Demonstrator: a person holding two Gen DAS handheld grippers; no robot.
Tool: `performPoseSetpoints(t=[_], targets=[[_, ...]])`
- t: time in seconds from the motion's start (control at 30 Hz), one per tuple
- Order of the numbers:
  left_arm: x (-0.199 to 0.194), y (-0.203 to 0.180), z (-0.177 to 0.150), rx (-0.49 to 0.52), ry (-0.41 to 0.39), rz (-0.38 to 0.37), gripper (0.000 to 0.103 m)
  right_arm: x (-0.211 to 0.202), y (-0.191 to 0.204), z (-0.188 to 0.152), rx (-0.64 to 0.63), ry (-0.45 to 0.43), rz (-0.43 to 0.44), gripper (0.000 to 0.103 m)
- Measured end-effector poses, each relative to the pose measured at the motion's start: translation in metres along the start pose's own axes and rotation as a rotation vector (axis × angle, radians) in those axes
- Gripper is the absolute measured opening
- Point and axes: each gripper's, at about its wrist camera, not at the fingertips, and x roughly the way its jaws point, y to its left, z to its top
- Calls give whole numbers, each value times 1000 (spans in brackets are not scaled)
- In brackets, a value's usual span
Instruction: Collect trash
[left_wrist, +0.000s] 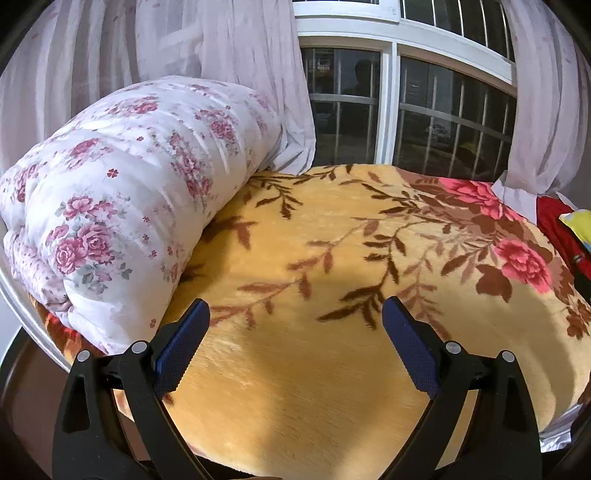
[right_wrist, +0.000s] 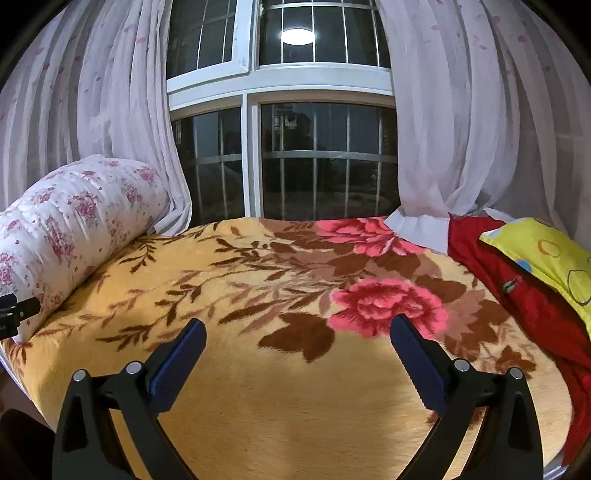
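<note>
Two tools hung above the bed, both with jaws spread wide and gripping nothing. My left tool (left_wrist: 295, 314) pointed across the yellow floral blanket (left_wrist: 295, 369), its blue-padded fingers (left_wrist: 177, 350) apart over bare plush. Ahead and to the left of it lay a rolled white quilt with pink roses (left_wrist: 122, 192), resting on the blanket and touching the sheer curtain (left_wrist: 221, 55) behind it. Straight ahead, beyond the far edge of the bed, stood a barred window (left_wrist: 406, 110), dark outside.

My right tool (right_wrist: 297, 332) was likewise held open over the blanket (right_wrist: 277, 406), with a large pink rose of the pattern just ahead of its right finger. Far to its left, part of the other tool's black body (right_wrist: 18, 314) showed beside the rolled quilt (right_wrist: 74, 221). To its right, at the bed's edge, a red cloth (right_wrist: 517, 295) lay against the blanket, with a yellow patterned pillow (right_wrist: 546, 251) on top of it. A curtain hem (right_wrist: 417, 225) touched the blanket ahead and to the right. No trash could be made out in either view.
</note>
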Motion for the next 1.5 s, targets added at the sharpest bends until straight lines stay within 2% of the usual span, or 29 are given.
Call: performPoseSetpoints(t=[1.5], targets=[[14,-1,-6,14,34,-26,92,-3,5,-4,25,13,38,99]])
